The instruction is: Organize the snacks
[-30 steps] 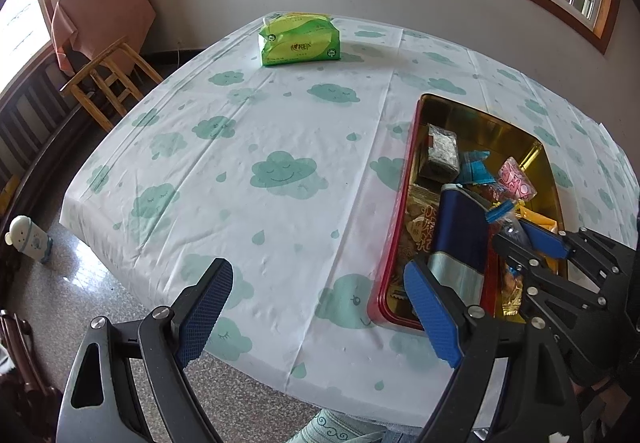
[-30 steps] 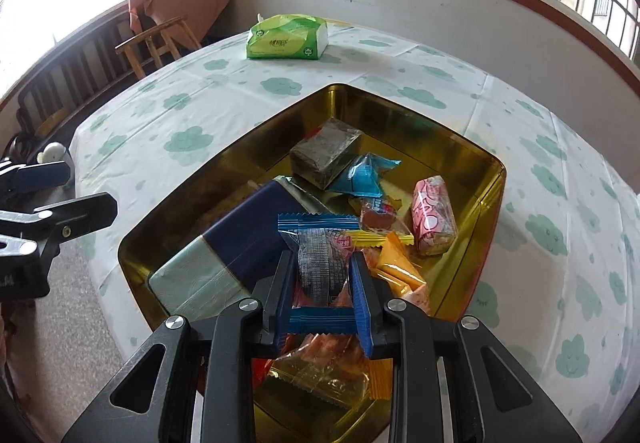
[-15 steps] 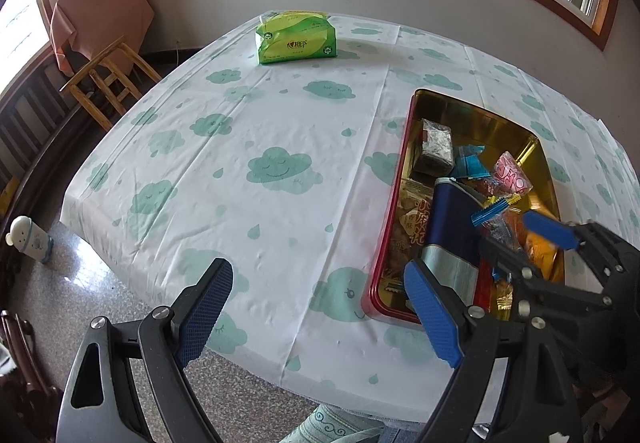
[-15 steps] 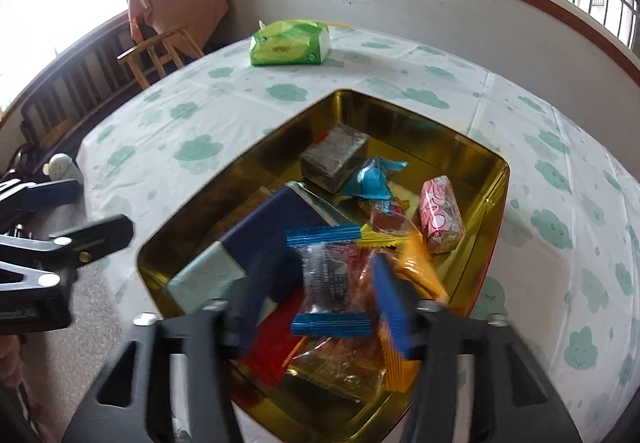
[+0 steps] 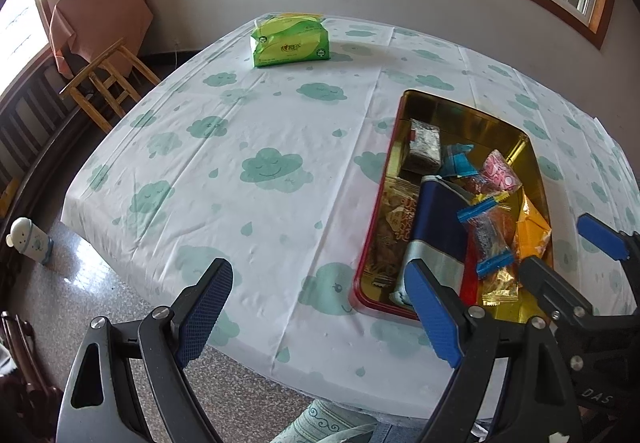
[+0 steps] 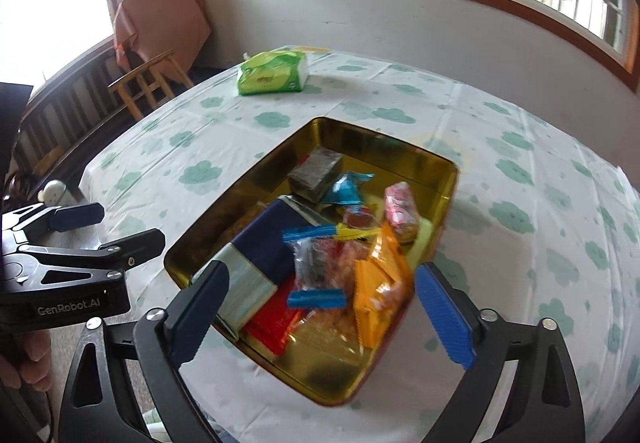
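Clear blue-ended snack pkt (image 6: pixel 316 267) lies atop pile at near end of gold tin (image 6: pixel 436 163), long axis running away from camera, directly ahead of right gripper (image 6: pixel 324 317); jaws just opened wide, nothing between. Left gripper (image 5: pixel 320 317) also apart, empty, over tablecloth edge, farther off.

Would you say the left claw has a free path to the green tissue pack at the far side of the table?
Probably yes. The left claw stands open and empty, and only bare tablecloth lies between it and the green tissue pack; the snack tin sits off to its right.
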Action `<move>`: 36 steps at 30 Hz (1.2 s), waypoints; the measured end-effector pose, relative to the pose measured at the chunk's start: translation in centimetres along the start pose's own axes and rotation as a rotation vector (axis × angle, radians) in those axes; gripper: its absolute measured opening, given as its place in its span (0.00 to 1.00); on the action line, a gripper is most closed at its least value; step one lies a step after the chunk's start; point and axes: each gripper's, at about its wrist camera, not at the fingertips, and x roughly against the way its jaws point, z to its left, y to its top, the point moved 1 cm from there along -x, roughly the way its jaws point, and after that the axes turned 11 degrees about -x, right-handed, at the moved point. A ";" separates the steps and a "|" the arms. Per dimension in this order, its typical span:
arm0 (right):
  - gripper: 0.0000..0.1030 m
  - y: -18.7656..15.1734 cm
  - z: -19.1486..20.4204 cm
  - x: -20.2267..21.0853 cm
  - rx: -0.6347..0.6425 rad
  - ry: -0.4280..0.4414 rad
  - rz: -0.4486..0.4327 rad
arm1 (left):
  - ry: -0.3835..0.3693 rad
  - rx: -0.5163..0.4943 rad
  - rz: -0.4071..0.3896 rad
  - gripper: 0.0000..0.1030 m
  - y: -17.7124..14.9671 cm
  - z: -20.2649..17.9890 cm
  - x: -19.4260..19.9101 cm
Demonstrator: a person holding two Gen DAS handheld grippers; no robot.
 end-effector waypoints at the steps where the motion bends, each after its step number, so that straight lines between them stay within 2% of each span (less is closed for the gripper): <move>1: 0.94 0.0 -0.2 0.2 -0.004 -0.010 -0.003 | -0.002 -0.002 0.000 0.83 0.0 -0.2 0.0; 4: 0.95 -0.3 -1.0 0.6 -0.020 -0.043 -0.006 | -0.008 -0.017 0.002 0.83 -0.1 -1.0 0.2; 16: 0.95 -2.4 -3.2 0.6 -0.064 -0.080 0.031 | -0.017 -0.057 0.002 0.83 -0.1 -3.2 0.6; 36: 0.95 -3.3 -3.6 0.0 -0.076 -0.063 0.067 | -0.017 -0.072 0.010 0.83 0.1 -4.2 0.6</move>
